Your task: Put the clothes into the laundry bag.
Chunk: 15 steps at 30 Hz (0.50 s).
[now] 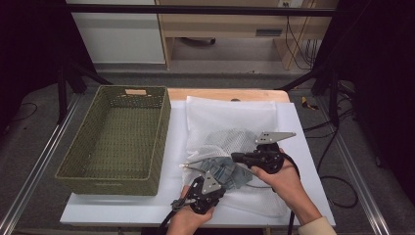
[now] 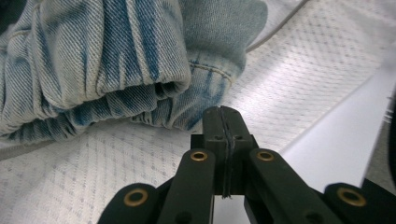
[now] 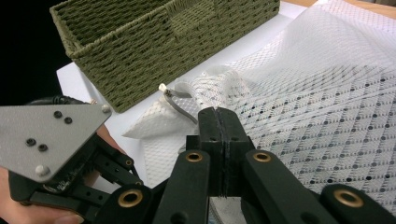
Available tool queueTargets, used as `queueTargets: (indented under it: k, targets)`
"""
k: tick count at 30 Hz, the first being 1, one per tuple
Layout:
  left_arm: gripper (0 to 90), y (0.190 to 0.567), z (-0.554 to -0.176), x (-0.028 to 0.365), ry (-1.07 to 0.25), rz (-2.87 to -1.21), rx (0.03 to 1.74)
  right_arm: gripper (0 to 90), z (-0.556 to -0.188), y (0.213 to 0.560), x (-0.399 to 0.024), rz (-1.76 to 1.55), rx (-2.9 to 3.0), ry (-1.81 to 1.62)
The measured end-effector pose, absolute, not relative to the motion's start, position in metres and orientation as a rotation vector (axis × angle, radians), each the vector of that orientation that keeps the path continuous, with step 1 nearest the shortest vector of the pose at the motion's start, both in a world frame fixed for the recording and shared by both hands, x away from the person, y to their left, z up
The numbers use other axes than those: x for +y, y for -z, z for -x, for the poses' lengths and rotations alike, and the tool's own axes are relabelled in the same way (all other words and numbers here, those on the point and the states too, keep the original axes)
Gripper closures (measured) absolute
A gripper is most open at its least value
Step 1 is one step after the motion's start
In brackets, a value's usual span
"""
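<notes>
A white mesh laundry bag (image 1: 230, 115) lies on the white board, with a faded blue denim garment (image 1: 224, 169) bunched at its near mouth. My left gripper (image 1: 222, 182) is shut, its tips low over the mesh just beside a denim cuff (image 2: 93, 56); in the left gripper view (image 2: 223, 112) nothing shows between the jaws. My right gripper (image 1: 235, 156) is shut too, pointing left at the bag's mouth. In the right gripper view (image 3: 219, 112) its tips rest against a raised fold of mesh (image 3: 327, 93), and they hide any pinch. A grey drawstring (image 3: 175, 100) trails from the mouth.
An empty green woven basket (image 1: 107, 183) stands to the left of the bag, its corner (image 3: 154, 51) close to the bag's mouth. The white board (image 1: 122, 208) ends just in front of my hands. The left gripper's grey plate (image 3: 46, 135) is near the right gripper.
</notes>
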<state>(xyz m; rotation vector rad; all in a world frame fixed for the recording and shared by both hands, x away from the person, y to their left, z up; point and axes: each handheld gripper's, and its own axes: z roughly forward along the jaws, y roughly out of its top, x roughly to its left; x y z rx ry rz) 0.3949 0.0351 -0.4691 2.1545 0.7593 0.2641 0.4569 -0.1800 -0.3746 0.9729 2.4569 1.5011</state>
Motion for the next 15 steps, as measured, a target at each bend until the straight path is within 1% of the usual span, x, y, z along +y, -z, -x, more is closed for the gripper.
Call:
queueTargets:
  k: [6, 11, 13, 15]
  targets:
    - [90.0, 0.473, -0.405, 0.029, -0.303, -2.169, 0.782, 90.0, -0.457, 0.375, -0.180, -0.972, 2.456, -1.507]
    - [90.0, 0.475, -0.413, 0.028, -0.302, -2.143, 0.807, 90.0, -0.457, 0.375, -0.181, -0.971, 2.456, -1.511]
    - [90.0, 0.474, -0.416, 0.028, -0.334, -2.138, 0.811, 90.0, -0.457, 0.375, -0.181, -0.974, 2.453, -1.514]
    - [90.0, 0.474, -0.421, 0.028, -0.338, -2.139, 0.819, 90.0, -0.457, 0.375, -0.181, -0.975, 2.451, -1.516]
